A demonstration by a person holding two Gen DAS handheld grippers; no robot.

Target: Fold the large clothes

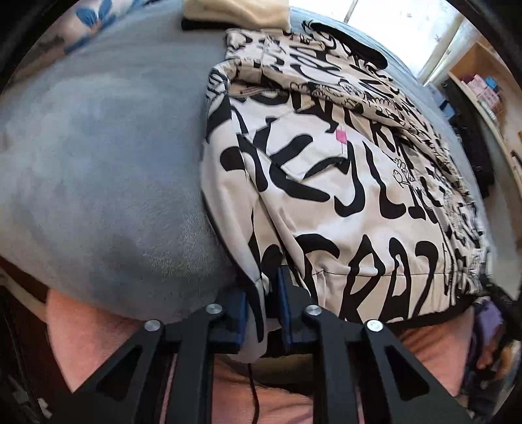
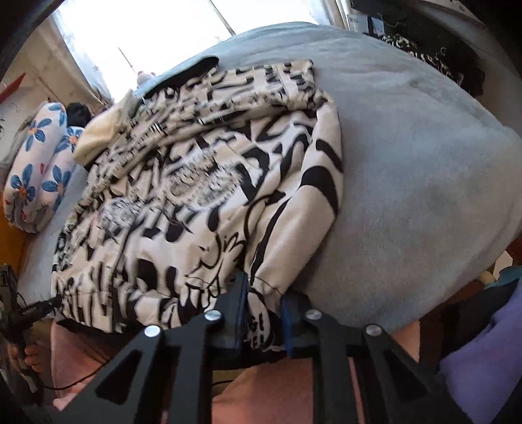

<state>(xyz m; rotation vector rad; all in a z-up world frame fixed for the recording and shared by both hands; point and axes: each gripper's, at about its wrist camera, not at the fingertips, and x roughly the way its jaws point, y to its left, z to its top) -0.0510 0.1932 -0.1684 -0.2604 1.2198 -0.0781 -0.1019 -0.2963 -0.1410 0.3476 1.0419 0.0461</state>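
Observation:
A cream jacket (image 1: 326,182) printed with black lettering lies on a grey-blue blanket (image 1: 98,163), its sleeves folded inward over the body. My left gripper (image 1: 261,293) is shut on the jacket's near left hem corner, with the cloth pinched between the blue pads. In the right wrist view the same jacket (image 2: 202,189) spreads to the left and away. My right gripper (image 2: 262,300) is shut on its near right hem corner, fabric bunched between the fingers. The left gripper (image 2: 49,305) shows at the far left edge of that view, held by a hand.
Folded cream and black clothes (image 1: 235,13) sit at the bed's far end. A flowered pillow (image 2: 36,163) lies on the left of the bed. A wooden shelf (image 1: 483,84) stands to the right. Pink trousers (image 2: 277,391) of the person fill the foreground. A purple cloth (image 2: 483,352) lies at right.

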